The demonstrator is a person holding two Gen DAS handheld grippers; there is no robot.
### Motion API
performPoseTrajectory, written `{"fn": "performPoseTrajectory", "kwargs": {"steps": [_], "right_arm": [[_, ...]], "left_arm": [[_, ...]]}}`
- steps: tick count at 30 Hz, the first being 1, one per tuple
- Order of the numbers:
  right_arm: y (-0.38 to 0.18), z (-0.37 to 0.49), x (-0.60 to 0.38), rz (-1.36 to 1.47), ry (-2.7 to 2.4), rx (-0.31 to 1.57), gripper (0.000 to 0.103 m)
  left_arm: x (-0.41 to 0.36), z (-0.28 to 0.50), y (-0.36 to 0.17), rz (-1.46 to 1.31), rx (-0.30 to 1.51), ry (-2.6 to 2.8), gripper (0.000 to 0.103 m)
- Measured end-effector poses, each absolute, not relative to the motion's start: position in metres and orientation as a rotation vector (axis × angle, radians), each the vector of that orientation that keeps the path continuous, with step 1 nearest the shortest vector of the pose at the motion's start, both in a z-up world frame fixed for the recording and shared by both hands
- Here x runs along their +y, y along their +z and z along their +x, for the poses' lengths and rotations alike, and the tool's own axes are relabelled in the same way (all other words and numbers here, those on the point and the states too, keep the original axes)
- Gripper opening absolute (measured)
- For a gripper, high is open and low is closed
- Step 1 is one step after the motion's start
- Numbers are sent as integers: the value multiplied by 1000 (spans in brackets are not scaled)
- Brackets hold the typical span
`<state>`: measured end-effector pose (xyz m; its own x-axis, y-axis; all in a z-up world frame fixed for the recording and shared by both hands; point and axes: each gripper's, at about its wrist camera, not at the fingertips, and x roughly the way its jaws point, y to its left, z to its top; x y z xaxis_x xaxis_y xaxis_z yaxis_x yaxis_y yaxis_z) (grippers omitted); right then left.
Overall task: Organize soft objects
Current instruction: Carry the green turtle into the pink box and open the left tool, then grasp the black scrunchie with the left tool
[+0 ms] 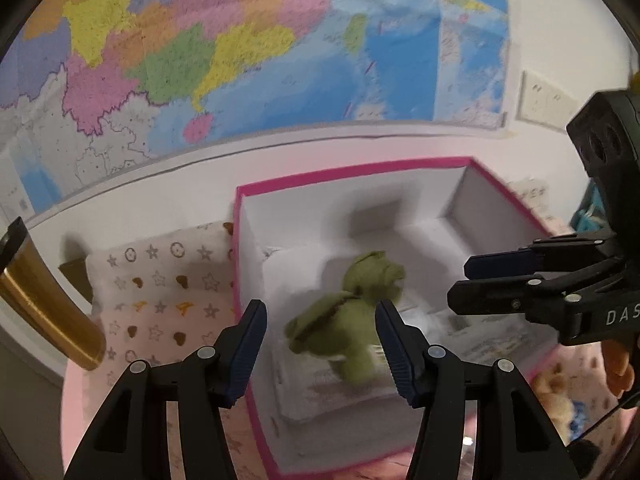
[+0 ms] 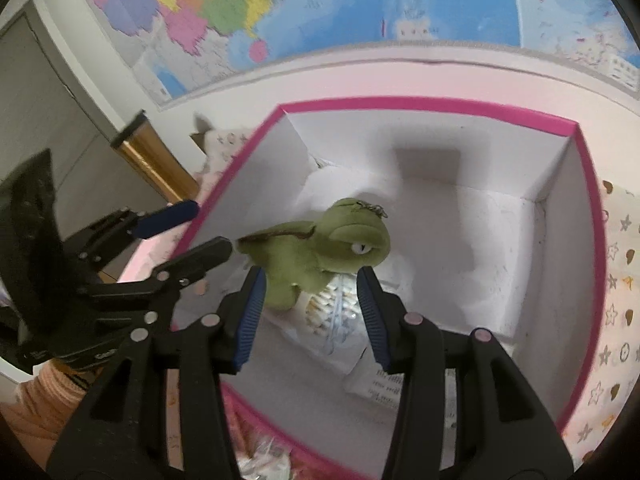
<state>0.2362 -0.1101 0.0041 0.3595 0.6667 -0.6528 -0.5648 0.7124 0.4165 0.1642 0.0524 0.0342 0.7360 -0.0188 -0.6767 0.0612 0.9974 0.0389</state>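
Left wrist view shows the green plush turtle (image 1: 346,316) lying inside the pink-rimmed box (image 1: 352,170), on top of white packets (image 1: 316,392) that cover the near part of the box floor. The far right corner of the box floor is bare white, with free room between the turtle and the far wall. The left claw (image 1: 322,354) hangs over the near left part of the box with its jaws spread wide, holding nothing; the turtle shows in the gap between its blue pads. The right claw (image 1: 470,280) reaches in from the right above the box rim, jaws parted and empty.

In the right wrist view the turtle (image 2: 320,252) sits near the box's left wall (image 2: 256,184), its head toward the open middle. The right claw (image 2: 310,316) stands wide apart just short of it, not touching. The left claw (image 2: 210,228) crosses over the left rim.

Outside the box, a star-patterned cloth (image 1: 160,300) lies against the left wall, a gold cylinder (image 1: 44,312) beyond it, and a wall map (image 1: 240,40) rises behind.
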Motion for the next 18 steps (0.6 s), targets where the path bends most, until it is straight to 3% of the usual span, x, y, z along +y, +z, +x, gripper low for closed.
{"fn": "performPoseTrajectory", "kwargs": {"steps": [10,18], "right_arm": [[44,152,-157,161,884,767,49],[37,96,-192,137,849,760,54]], "left_arm": [[32,99,70,-36,645,-236,59],[-7,48,63,-53,661,-405,59]]}}
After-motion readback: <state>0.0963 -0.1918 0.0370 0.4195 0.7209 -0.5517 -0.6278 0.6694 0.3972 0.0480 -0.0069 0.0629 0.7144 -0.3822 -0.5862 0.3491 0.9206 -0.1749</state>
